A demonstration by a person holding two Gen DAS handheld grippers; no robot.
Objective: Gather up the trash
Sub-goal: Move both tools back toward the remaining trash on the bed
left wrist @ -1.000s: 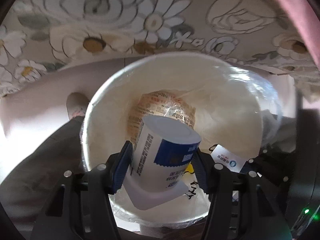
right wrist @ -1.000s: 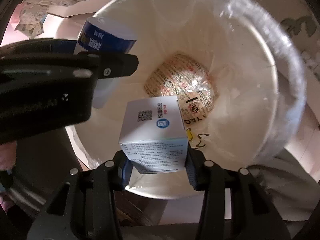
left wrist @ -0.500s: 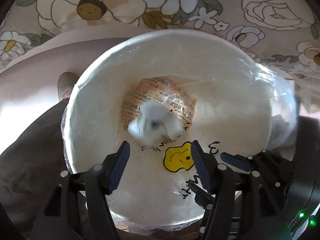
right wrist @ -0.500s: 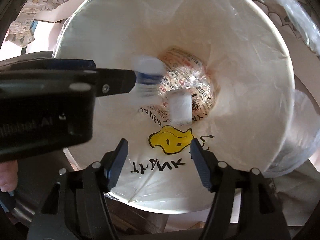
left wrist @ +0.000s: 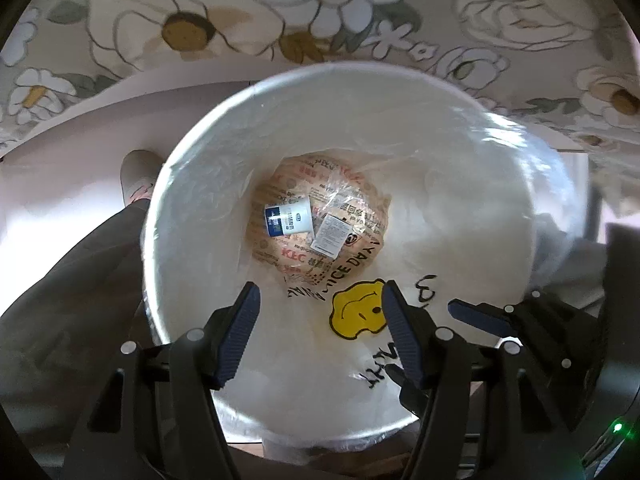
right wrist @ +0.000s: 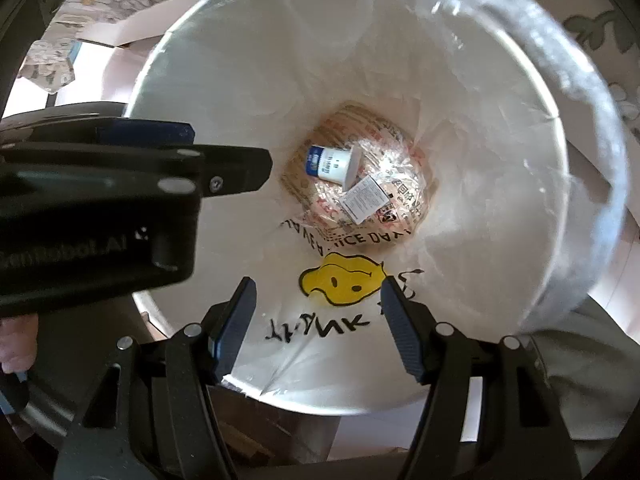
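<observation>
White bin liner (left wrist: 460, 184) with yellow smiley and black lettering, blue-white cup (left wrist: 287, 221), beige floral cloth (left wrist: 240, 20), blue gripper pads (left wrist: 238, 330).

A flowered cloth (left wrist: 240, 20) in beige with white and brown blossoms filled the background, its pale edge (left wrist: 120, 88) catching bright daylight that glared off the floor (left wrist: 60, 200).

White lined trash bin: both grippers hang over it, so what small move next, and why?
Probably lift both grippers up and away from the white plastic-lined trash bin. The blue-and-white cup and small white printed box lie at its bottom on the brown printed paper bag, and the left gripper and right gripper stand open with nothing between their jaws.
</observation>
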